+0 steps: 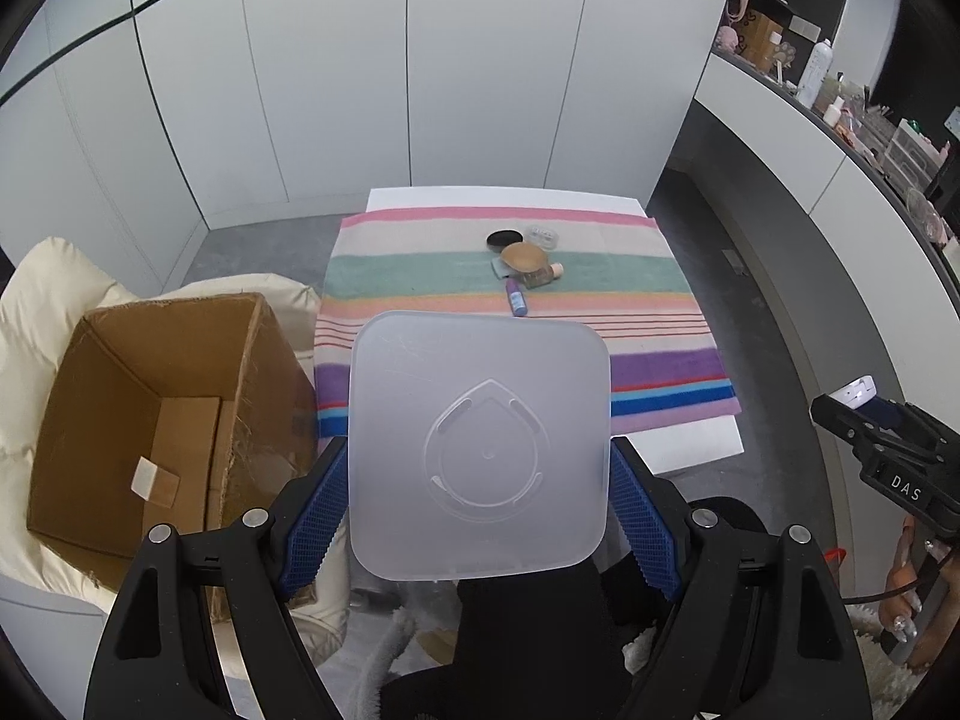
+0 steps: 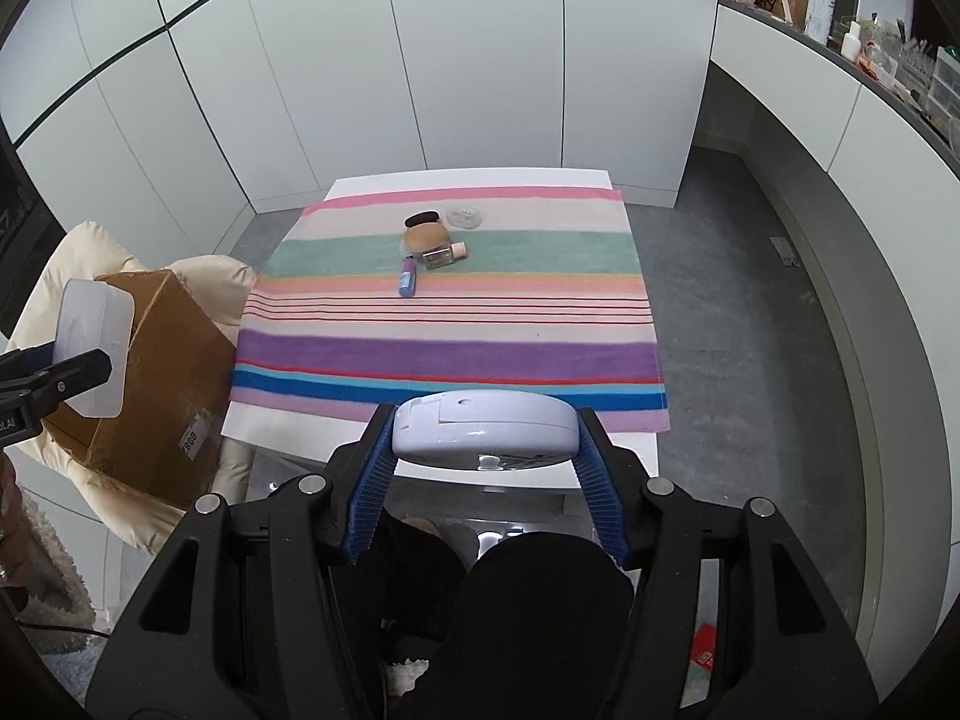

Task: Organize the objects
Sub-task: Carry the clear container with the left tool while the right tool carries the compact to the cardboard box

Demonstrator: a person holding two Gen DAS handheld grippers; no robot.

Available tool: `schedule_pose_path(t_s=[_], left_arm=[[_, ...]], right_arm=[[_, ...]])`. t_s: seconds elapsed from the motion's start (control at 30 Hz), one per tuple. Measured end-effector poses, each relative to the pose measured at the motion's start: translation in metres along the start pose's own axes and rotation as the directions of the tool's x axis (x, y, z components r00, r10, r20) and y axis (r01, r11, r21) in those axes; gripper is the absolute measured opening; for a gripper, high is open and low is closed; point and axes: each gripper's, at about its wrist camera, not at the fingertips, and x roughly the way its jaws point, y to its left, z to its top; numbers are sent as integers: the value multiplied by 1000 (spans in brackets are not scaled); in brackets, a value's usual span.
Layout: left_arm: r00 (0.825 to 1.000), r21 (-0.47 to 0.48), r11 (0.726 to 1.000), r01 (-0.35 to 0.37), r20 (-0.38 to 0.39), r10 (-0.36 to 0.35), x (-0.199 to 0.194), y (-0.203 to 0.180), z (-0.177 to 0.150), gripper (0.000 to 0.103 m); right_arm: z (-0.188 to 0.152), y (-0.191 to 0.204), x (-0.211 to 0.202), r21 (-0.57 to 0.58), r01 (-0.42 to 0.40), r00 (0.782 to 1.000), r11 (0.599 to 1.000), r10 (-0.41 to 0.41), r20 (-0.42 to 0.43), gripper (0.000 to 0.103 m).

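At the far left an open cardboard box (image 1: 156, 414) sat empty on a cream cushion (image 1: 42, 294), just beside the worktop (image 2: 354, 180). The left gripper (image 1: 480, 480) had its jaws spread wide and pressed on both sides of a frosted square plastic lid (image 1: 477, 444), held above the near edge of the striped towel (image 2: 444, 354). On the towel's far half lay a small cluster: a black round lid (image 1: 503, 237), a tan puff (image 1: 525, 255), a clear jar (image 1: 541, 235), a small bottle (image 1: 543, 273) and a purple tube (image 1: 516, 299). To the right, the right gripper (image 2: 486, 438) had its jaws closed partway on a white rounded case (image 2: 486, 429), over the worktop's near edge.
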Motion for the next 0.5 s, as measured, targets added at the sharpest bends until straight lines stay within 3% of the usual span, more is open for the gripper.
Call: schedule_pose_path(t_s=[0.5], left_arm=[[1000, -39, 999, -7, 6, 7, -10, 23, -10, 83]], right_arm=[[0, 22, -1, -41, -11, 1000, 999, 11, -4, 60]])
